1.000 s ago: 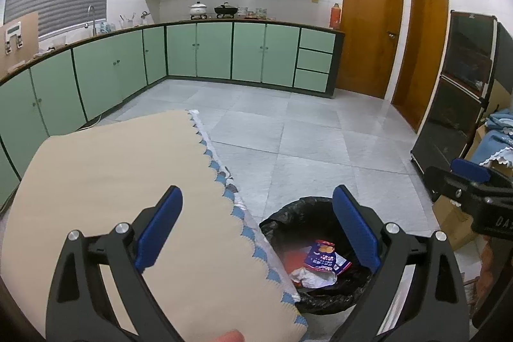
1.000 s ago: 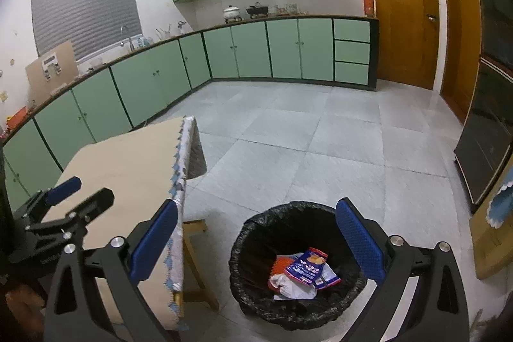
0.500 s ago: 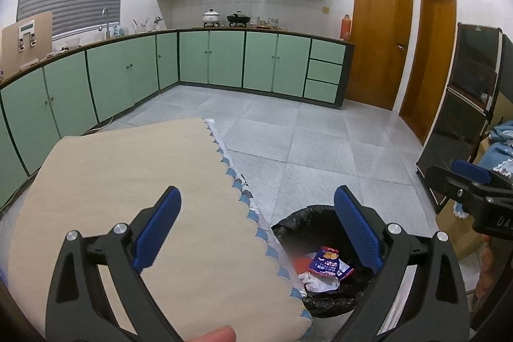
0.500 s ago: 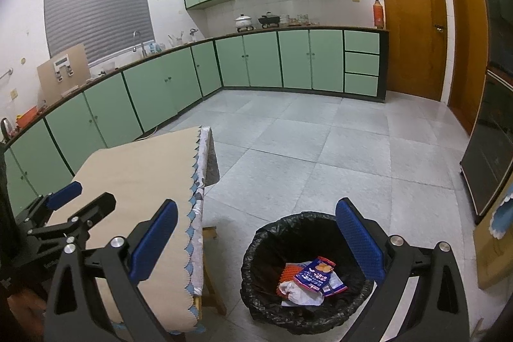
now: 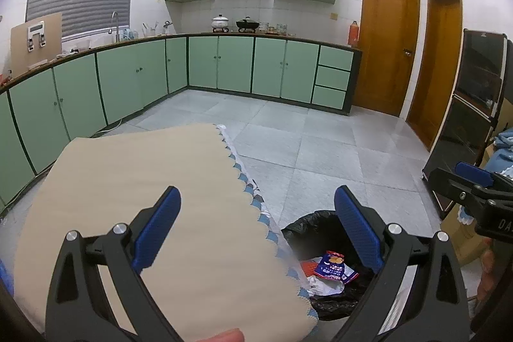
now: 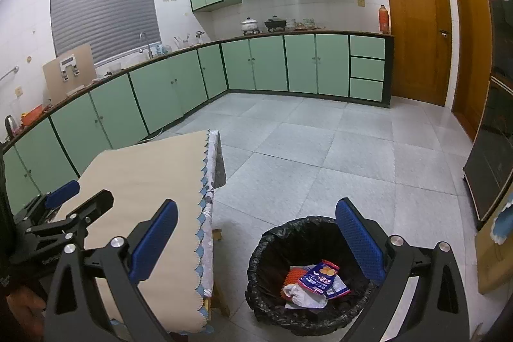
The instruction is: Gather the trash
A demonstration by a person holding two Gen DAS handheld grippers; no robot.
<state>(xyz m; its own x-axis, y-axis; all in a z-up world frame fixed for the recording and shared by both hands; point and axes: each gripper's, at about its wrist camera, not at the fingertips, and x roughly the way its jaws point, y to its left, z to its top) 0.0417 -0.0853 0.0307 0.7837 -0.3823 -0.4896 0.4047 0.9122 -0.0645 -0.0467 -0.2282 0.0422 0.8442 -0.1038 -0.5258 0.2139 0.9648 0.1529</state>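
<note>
The trash lies in a round bin lined with a black plastic bag (image 6: 307, 278) standing on the grey tiled floor (image 6: 320, 156): a blue, white and red snack wrapper (image 6: 322, 279) with a picture of yellow chips sits on top, over a piece of orange mesh (image 6: 293, 274) and a crumpled white paper (image 6: 301, 295). The print on the wrapper is too small to read. In the right wrist view the bin sits low between the two blue-padded fingers of the right gripper (image 6: 256, 249), nearer the right-hand finger, whose pad overlaps the bin's rim; the jaws stand wide apart with nothing between them. The left gripper (image 5: 258, 231) is likewise spread wide and empty, held above a table covered with a beige cloth (image 5: 128, 197) that has a scalloped blue edge; the bin stands on the floor just beside that edge, under the left gripper's right-hand finger. White letters "DA" show on the right gripper's black body in the left wrist view. Green cabinets (image 6: 269, 66) line the walls, and two wooden doors (image 6: 416, 34) stand to the right.
</note>
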